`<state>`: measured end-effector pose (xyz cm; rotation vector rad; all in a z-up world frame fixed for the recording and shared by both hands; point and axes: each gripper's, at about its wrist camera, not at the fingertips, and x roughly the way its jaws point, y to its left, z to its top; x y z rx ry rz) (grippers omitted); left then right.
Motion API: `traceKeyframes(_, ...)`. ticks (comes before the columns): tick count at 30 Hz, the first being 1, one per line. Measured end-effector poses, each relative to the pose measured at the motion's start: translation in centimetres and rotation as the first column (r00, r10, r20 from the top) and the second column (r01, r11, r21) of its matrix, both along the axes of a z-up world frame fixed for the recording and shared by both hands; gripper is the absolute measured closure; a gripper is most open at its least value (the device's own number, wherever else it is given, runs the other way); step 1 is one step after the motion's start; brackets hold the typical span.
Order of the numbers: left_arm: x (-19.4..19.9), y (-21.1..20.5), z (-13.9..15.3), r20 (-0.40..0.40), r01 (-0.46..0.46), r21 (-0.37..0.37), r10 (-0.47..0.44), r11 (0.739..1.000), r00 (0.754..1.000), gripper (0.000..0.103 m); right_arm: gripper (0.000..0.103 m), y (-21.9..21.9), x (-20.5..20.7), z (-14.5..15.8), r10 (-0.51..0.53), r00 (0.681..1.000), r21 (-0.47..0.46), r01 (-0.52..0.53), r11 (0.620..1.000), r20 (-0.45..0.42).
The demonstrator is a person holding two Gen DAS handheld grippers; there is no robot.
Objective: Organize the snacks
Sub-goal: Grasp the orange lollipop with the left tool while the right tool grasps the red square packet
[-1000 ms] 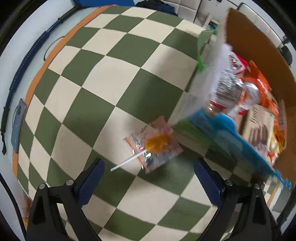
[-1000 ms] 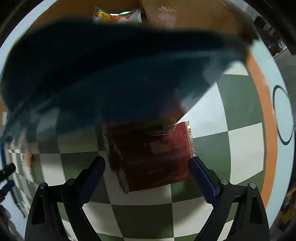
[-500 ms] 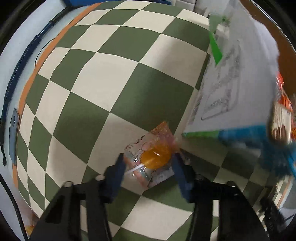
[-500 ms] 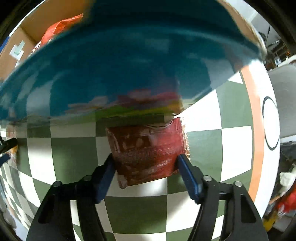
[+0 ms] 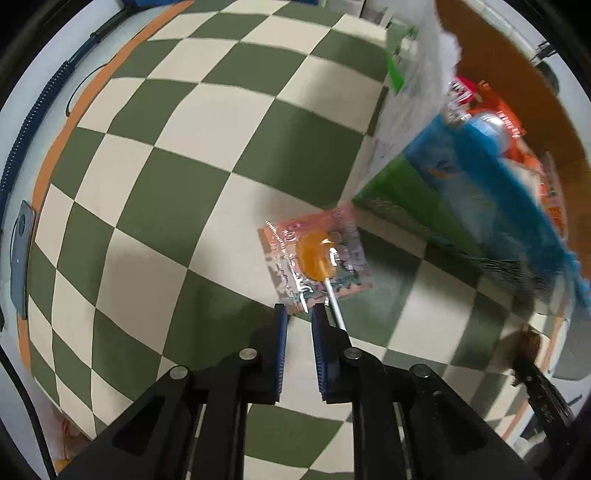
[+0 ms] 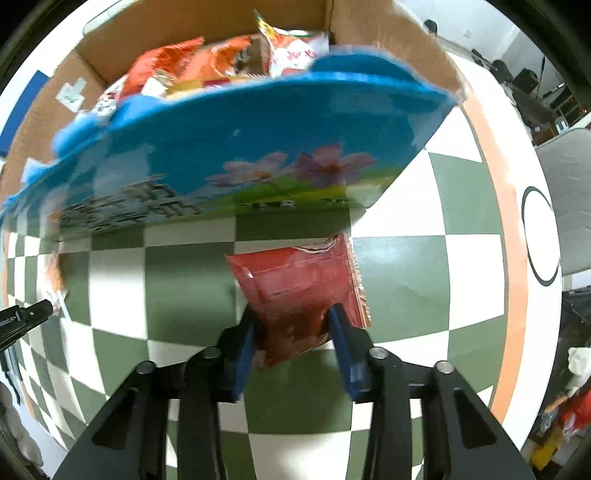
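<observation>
An orange lollipop in a clear pink wrapper hangs just above the checkered cloth. My left gripper points down, and its jaws are closing on the wrapper's lower corner, which is pinched between the blue pads. The white stick runs beside the right pad. In the right wrist view a red snack packet sits between the pads of my right gripper. Those jaws are closing and squeeze the packet's lower half.
A cardboard box with a blue printed flap stands close ahead, holding several orange and red snack bags. The same box's blue flap fills the right of the left wrist view. An orange border edges the cloth.
Both grippers went from wide open to closed on their items. The lollipop has turned so its stick points toward the left gripper. The red packet has lifted a little, nearer the box flap.
</observation>
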<state>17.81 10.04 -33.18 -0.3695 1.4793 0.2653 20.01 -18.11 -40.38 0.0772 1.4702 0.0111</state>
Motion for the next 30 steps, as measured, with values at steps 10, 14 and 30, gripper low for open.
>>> traceKeyframes(10, 1.8, 4.1, -2.0, -0.038, -0.129, -0.190, 0.124, 0.973, 0.992, 0.068, 0.039, -2.9, 0.6, -0.3, -0.172, 0.981, 0.218, 0.187, 0.958, -0.084)
traceKeyframes(14, 4.0, 2.6, -3.5, -0.085, -0.122, -0.149, 0.110, 0.981, 0.990, 0.053, 0.023, -4.3, 0.6, -0.5, -0.220, 0.971, 0.227, 0.235, 0.945, -0.091)
traceKeyframes(30, 4.3, -2.1, -4.2, -0.101, 0.050, 0.056, -0.044, 0.997, 0.994, 0.068, 0.007, -2.2, 4.9, -4.0, -0.165, 0.977, 0.073, 0.176, 0.982, -0.134)
